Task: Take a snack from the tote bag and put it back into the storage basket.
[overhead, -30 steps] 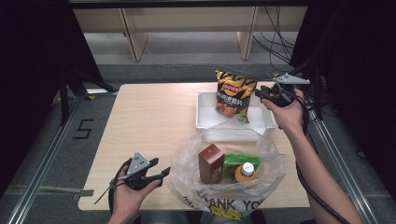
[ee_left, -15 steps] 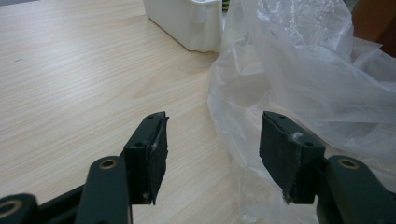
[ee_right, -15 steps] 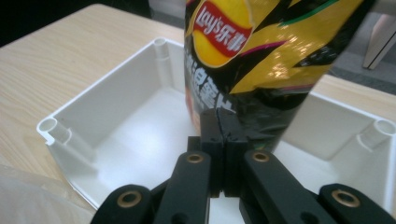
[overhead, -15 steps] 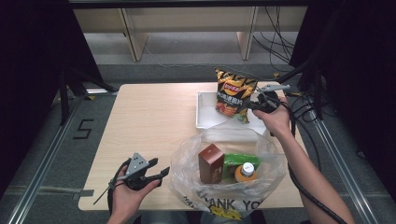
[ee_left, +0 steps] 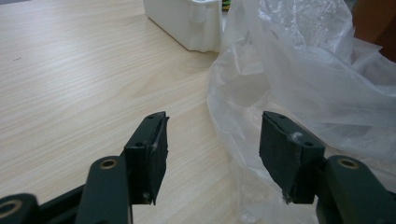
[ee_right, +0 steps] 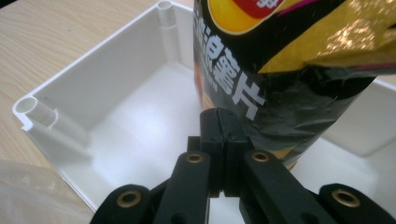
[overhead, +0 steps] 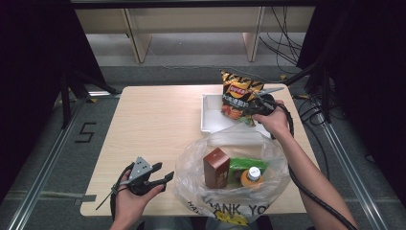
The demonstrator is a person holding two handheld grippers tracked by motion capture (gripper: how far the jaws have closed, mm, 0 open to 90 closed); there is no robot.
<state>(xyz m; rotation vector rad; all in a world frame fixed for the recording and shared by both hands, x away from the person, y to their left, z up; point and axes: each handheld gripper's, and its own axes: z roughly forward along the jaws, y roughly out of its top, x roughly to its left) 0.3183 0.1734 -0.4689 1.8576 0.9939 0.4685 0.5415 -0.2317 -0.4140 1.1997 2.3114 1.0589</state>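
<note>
The right gripper (ee_right: pixel 223 135), jaws shut, seemingly pinches only the chip bag (ee_right: pixel 285 70) edge; lifting could slip or tear it. Left gripper (ee_left: pixel 212 149) gapes empty.

The right tongs (overhead: pixel 250 106) have dropped toward the white bin (overhead: pixel 208 115). Their jaws have just closed beside the chip bag (overhead: pixel 235 96).

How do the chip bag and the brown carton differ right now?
The chip bag stands in the white bin; the brown carton stands in the plastic bag. The chip bag is crinkly foil, black and yellow; the carton is a plain rigid box. Both are upright.
</note>
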